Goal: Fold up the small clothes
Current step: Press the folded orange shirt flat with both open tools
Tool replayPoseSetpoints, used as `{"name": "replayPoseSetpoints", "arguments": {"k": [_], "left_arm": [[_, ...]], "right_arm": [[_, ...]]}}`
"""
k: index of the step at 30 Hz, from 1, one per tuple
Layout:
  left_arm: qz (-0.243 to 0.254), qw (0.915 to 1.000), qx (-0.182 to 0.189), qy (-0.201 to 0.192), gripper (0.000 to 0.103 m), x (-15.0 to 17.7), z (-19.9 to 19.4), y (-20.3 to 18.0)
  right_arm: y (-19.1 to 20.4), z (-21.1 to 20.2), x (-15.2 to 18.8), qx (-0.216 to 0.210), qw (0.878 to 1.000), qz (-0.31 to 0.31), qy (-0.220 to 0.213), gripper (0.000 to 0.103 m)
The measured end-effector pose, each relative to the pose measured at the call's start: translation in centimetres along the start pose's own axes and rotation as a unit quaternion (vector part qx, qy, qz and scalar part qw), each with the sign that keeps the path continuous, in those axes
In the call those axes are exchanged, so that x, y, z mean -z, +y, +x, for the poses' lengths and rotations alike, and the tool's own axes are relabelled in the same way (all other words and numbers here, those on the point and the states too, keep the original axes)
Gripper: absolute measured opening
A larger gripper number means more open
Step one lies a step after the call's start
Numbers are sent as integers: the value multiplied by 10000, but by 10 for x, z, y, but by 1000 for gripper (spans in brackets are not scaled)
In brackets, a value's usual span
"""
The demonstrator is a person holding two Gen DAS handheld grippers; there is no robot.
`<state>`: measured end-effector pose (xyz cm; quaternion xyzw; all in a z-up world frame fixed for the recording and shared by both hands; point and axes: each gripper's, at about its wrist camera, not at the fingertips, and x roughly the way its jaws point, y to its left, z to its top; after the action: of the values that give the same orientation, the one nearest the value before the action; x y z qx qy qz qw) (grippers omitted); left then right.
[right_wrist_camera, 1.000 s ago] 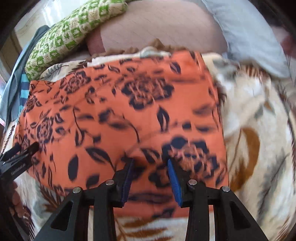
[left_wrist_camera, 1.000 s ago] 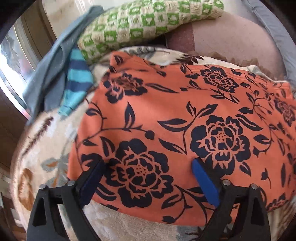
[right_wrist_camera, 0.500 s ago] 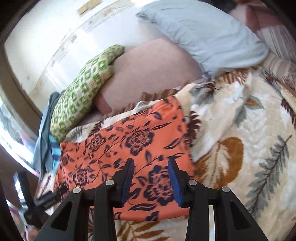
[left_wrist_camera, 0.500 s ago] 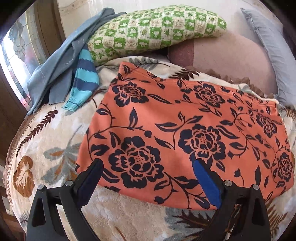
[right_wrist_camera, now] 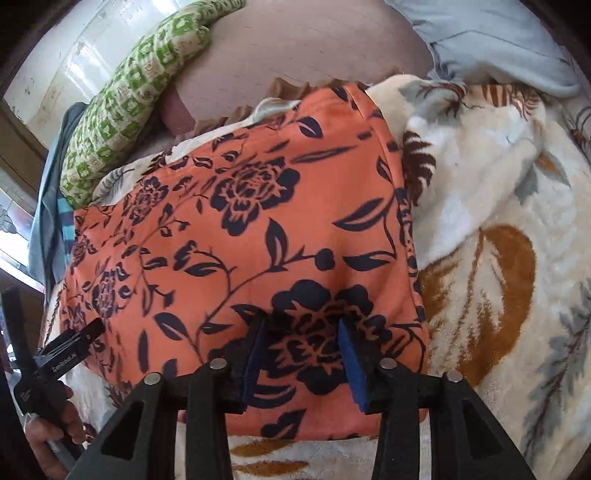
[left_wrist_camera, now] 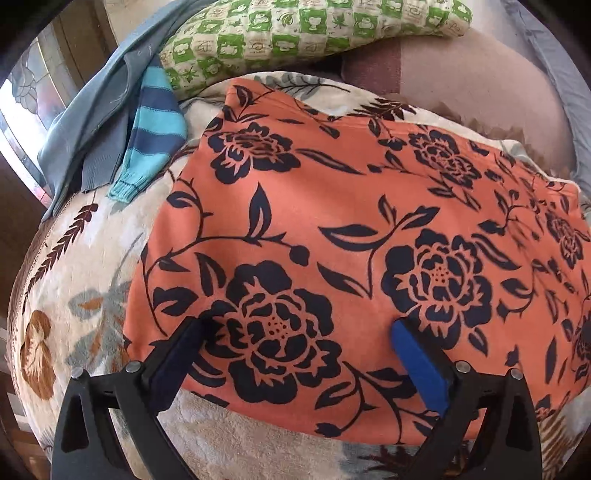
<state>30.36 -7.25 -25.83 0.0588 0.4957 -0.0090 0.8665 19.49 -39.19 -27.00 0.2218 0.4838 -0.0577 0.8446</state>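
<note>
Orange floral garment [left_wrist_camera: 332, 221], one piece only, lies spread flat on a cream leaf-patterned blanket [left_wrist_camera: 74, 295] covering the bed. Its fabric is orange printed with dark navy roses, leaves and vines, and it forms a smooth, roughly rectangular shape with a straight right edge and a slightly curved near hem.

Two tools are in view. The left tool [left_wrist_camera: 295, 332] hovers low over the near left part of the garment, its two blue-padded fingers [left_wrist_camera: 417, 362] spread wide apart with a large rose print between them; nothing is gripped. The right tool [right_wrist_camera: 301, 332] sits over the near right part of the garment, close to its right edge, its jaws parted by a narrower gap with fabric lying flat below them; whether the pads touch the cloth cannot be told. In the right wrist view the left tool [right_wrist_camera: 70, 347] shows at the near left corner of the garment, held by a person's hand [right_wrist_camera: 51, 439].

Beyond the garment, at the far left, lie one green-and-white checked pillow [left_wrist_camera: 303, 33], one grey-blue cloth [left_wrist_camera: 99, 110] and one blue-striped knit piece [left_wrist_camera: 151, 133]. One brownish-pink cushion [left_wrist_camera: 472, 81] sits far behind the garment, and one pale blue pillow [right_wrist_camera: 491, 40] lies at the far right.
</note>
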Motion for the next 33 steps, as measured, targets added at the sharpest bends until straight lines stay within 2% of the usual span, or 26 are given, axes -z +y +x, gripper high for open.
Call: {"name": "replayPoseSetpoints", "arguments": {"k": [3, 5, 7, 9, 10, 11, 13, 14, 17, 21, 25, 30, 33], "left_arm": [[-62, 9987, -239, -454, 102, -2, -16, 4], [-185, 9978, -249, -581, 102, -3, -23, 10], [-277, 9978, -338, -490, 102, -2, -19, 15], [-143, 9980, -607, -60, 103, 1, 2, 17], [-69, 9982, -589, 30, 103, 4, 10, 16], [-75, 9984, -543, -129, 103, 6, 8, 18], [-37, 9985, -536, -74, 103, 6, 3, 18], [32, 9986, -529, -46, 103, 6, -1, 18], [161, 9952, -812, -520, 103, 20, -29, 19], [46, 9937, -579, -956, 103, 33, -66, 27], [-77, 9886, -623, -1368, 103, 44, -101, 29], [-210, 9858, -439, -1610, 103, 59, -127, 38], [-257, 9853, -383, -1643, 103, 63, -132, 42]], "right_arm": [[5, -13, 3, -24, 9993, -139, -335, 45], [15, -21, 4, -214, 9974, -354, -585, 45], [30, -23, 8, -528, 9950, -543, -655, 45], [46, -10, 15, -601, 9943, -760, -434, 46], [55, 4, 20, -540, 9945, -887, -145, 47], [60, 17, 26, -348, 9941, -1027, 94, 47], [72, 17, 33, -10, 9893, -1453, -130, 48], [75, 14, 32, 40, 9884, -1513, -95, 48], [63, -3, 30, -328, 9926, -1151, -215, 48], [55, -38, 34, -469, 9924, -892, -702, 48], [49, -74, 44, -696, 9890, -592, -1161, 48], [54, -107, 57, -779, 9827, -495, -1607, 48], [49, -123, 82, -873, 9753, -530, -1960, 51]]}}
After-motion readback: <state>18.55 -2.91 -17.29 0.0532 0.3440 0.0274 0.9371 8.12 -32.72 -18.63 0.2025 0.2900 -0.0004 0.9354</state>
